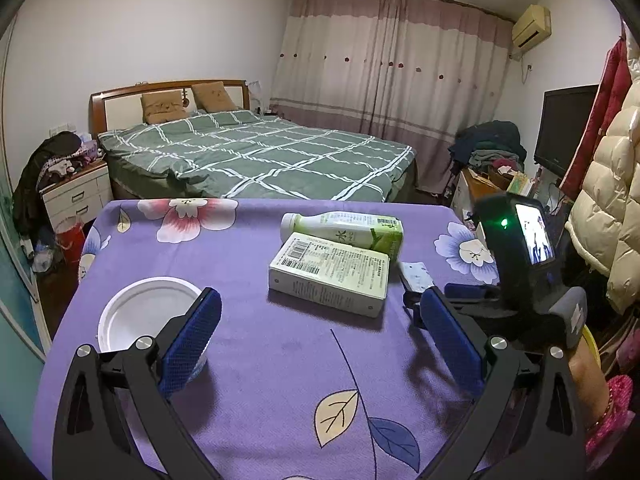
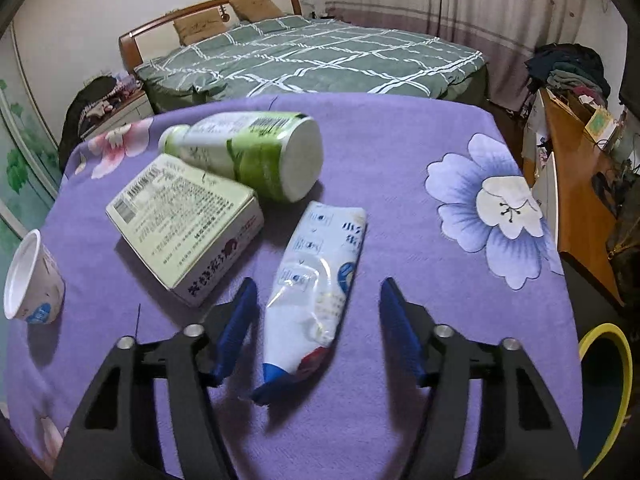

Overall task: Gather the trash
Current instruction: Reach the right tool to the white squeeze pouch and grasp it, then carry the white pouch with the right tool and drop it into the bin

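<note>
On the purple flowered tablecloth (image 1: 280, 360) lie a green-and-white bottle (image 1: 348, 230), a pale carton box (image 1: 330, 274) in front of it, a white paper cup (image 1: 148, 316) at the left and a white-and-blue wrapper (image 2: 316, 280). My left gripper (image 1: 320, 336) is open and empty, its left finger beside the cup. My right gripper (image 2: 316, 320) is open with the wrapper lying between its fingers, untouched. The bottle (image 2: 252, 156), box (image 2: 188, 224) and cup (image 2: 30, 280) show to its left. The right gripper (image 1: 452, 300) shows at the table's right edge.
A yellow-rimmed bin (image 2: 608, 392) stands below the table's right edge. A bed (image 1: 256, 156) lies beyond the table. A nightstand (image 1: 76, 192) is at the left. A wooden desk (image 2: 580, 200) with clutter and a TV (image 1: 564, 128) are at the right.
</note>
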A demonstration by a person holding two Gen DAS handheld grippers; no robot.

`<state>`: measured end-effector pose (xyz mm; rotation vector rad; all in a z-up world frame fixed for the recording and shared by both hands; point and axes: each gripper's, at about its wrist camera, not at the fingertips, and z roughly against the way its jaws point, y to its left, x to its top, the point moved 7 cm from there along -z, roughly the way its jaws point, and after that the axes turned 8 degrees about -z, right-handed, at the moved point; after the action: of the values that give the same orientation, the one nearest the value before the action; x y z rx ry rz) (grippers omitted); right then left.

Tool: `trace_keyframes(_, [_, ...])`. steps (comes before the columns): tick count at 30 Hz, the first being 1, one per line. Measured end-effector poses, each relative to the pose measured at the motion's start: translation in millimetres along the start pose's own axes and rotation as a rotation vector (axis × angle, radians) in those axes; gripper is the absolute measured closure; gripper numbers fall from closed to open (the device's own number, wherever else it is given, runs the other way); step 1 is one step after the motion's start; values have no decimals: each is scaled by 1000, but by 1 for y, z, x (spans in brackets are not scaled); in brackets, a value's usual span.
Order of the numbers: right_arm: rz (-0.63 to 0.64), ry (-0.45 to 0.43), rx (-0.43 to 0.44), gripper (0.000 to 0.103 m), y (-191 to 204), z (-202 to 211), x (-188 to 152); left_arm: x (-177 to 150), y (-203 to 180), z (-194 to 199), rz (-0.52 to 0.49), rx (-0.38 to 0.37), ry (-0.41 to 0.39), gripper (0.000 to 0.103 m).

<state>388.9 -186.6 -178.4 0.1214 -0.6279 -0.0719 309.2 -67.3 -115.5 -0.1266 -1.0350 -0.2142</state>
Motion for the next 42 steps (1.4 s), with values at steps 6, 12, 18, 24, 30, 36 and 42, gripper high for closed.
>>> trace_keyframes(6, [18, -18, -17, 66, -1, 1, -2, 1, 0, 1, 5, 3, -4, 5])
trace_keyframes(12, [9, -22, -3, 69, -1, 6, -4, 0, 0, 0, 7, 4, -1, 5])
trace_keyframes(18, [6, -41, 19, 69, -7, 28, -12, -1, 1, 0, 6, 8, 3, 5])
trace_keyframes(24, [-30, -79, 5, 69, -42, 58, -22, -1, 1, -1, 5, 8, 3, 5])
trace_keyframes(30, [-103, -128, -60, 69, -98, 90, -30, -2, 0, -1, 4, 7, 4, 5])
trace_keyframes(36, [-217, -161, -180, 69, -179, 114, -43, -3, -2, -2, 1, 4, 4, 5])
trace_keyframes(42, [-329, -144, -296, 69, -251, 122, -68, -3, -4, -2, -4, 3, 6, 5])
